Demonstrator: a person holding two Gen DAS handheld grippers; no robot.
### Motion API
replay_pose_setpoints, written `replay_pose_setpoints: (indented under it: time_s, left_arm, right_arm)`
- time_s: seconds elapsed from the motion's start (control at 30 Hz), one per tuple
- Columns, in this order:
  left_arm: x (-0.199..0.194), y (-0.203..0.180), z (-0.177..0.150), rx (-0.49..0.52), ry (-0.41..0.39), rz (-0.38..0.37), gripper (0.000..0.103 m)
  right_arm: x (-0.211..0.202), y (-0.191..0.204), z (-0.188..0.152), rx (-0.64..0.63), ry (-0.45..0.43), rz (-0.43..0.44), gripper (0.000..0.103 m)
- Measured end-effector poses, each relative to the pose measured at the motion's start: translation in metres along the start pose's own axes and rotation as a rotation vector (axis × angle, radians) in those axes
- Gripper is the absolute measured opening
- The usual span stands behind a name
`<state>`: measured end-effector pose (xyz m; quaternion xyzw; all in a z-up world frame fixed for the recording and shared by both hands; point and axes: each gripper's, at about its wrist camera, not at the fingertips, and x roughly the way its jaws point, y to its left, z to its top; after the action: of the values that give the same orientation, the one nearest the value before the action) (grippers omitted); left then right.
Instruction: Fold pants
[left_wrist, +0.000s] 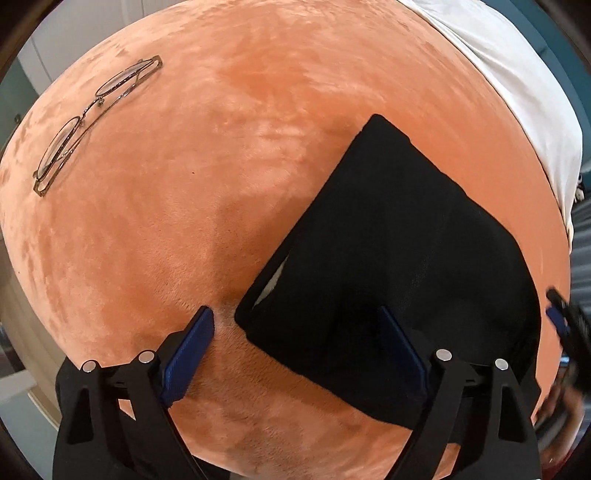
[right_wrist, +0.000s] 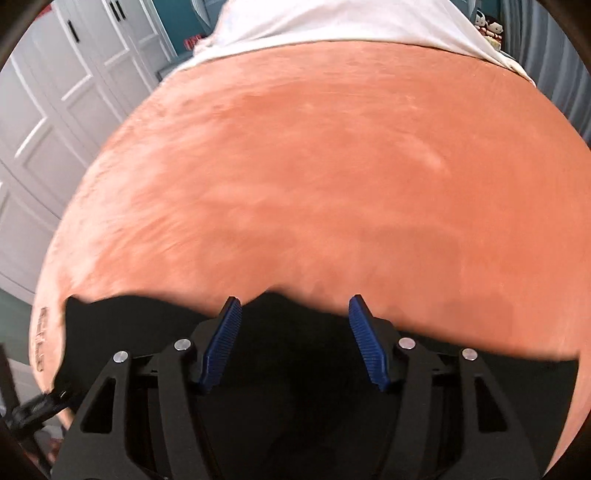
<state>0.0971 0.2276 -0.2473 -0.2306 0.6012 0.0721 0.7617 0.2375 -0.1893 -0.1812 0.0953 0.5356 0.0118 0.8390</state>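
The black pants lie folded into a compact shape on the orange velvet bed cover. My left gripper is open, its jaws straddling the near left corner of the pants, holding nothing. In the right wrist view the pants show as a black edge under and beside my right gripper, which is open and empty above that edge. The right gripper also shows blurred at the right edge of the left wrist view.
A pair of thin metal-framed glasses lies on the cover at the far left. A white sheet covers the far end of the bed. White cupboard doors stand to the left.
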Motion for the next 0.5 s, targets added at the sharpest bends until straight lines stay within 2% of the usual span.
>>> replay_pose_setpoints:
  time_s: [0.07,0.1,0.13,0.17,0.2,0.27,0.33,0.37,0.47,0.5]
  left_arm:
    - [0.003,0.004,-0.002,0.008,-0.002,0.010,0.086]
    - [0.005,0.001,-0.003,0.014,-0.002,0.021,0.086]
    - [0.009,-0.004,-0.002,0.019,-0.003,0.033,0.087]
    - [0.013,-0.009,0.001,0.020,-0.004,0.039,0.090]
    - [0.014,-0.013,0.000,0.020,-0.008,0.043,0.092]
    - [0.016,-0.018,0.000,0.014,-0.013,0.061,0.092]
    - [0.026,-0.030,0.011,-0.007,-0.013,0.074,0.093]
    - [0.027,-0.031,0.012,-0.018,-0.009,0.074,0.093]
    - [0.032,-0.022,0.024,-0.058,-0.016,0.052,0.093]
    - [0.031,-0.022,0.025,-0.061,-0.036,0.053,0.088]
  right_arm:
    - [0.023,0.002,0.006,-0.050,0.101,0.041,0.059]
    - [0.035,0.011,0.003,-0.117,0.148,0.045,0.054]
    - [0.041,0.021,-0.001,-0.183,0.161,0.030,0.044]
    - [0.048,0.034,-0.005,-0.269,0.151,-0.008,0.037]
    - [0.054,0.039,-0.004,-0.301,0.143,-0.031,0.032]
    - [0.062,0.035,0.006,-0.247,0.122,-0.018,0.028]
    - [0.054,0.030,0.014,-0.181,0.060,-0.003,0.026]
    - [0.043,0.026,0.018,-0.142,0.006,-0.030,0.026]
    - [0.001,0.007,0.011,-0.019,-0.107,0.034,0.028]
    - [-0.016,0.002,0.001,0.006,-0.136,0.048,0.035]
